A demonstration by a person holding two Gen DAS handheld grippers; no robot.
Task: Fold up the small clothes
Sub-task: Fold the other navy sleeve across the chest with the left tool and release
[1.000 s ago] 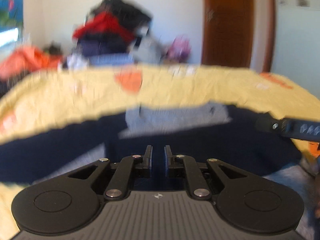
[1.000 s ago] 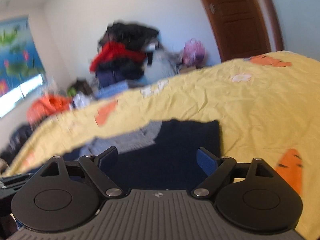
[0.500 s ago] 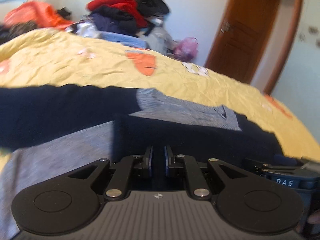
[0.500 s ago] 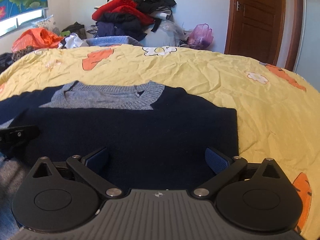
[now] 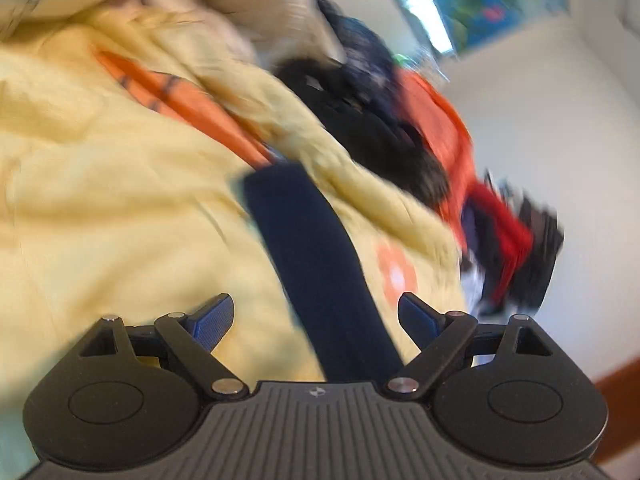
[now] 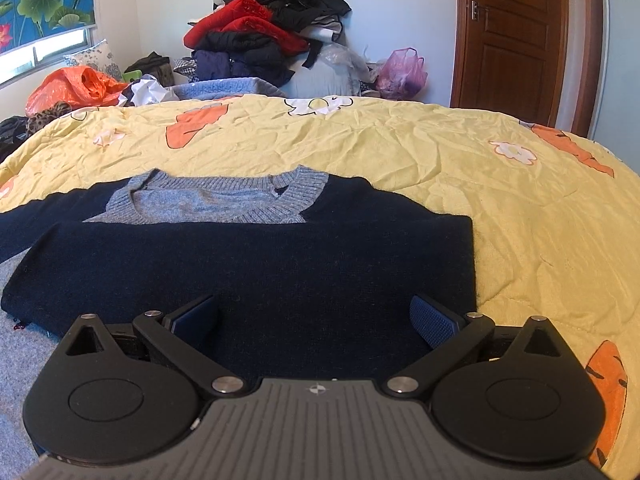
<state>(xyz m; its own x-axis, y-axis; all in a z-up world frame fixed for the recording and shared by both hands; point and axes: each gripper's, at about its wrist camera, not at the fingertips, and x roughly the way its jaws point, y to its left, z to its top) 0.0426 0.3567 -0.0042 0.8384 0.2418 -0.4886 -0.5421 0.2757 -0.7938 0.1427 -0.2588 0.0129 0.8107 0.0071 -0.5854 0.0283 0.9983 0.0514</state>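
Note:
A navy knit sweater with a grey collar lies flat on the yellow bedspread, its right side folded in to a straight edge. My right gripper hovers open just over the sweater's near part, nothing between its fingers. In the blurred, rolled left wrist view a navy sleeve runs straight out across the bedspread. My left gripper is opening above the sleeve's near end, and its blue pads stand apart from the cloth.
A heap of red and black clothes sits beyond the bed's far edge, with an orange plastic bag at left and a pink bag near the wooden door. Grey fabric lies at the near left.
My left gripper swung fast to the left, rolled far over and went from shut to wide open; it now faces the outstretched sleeve. My right gripper spread a little wider, then held still.

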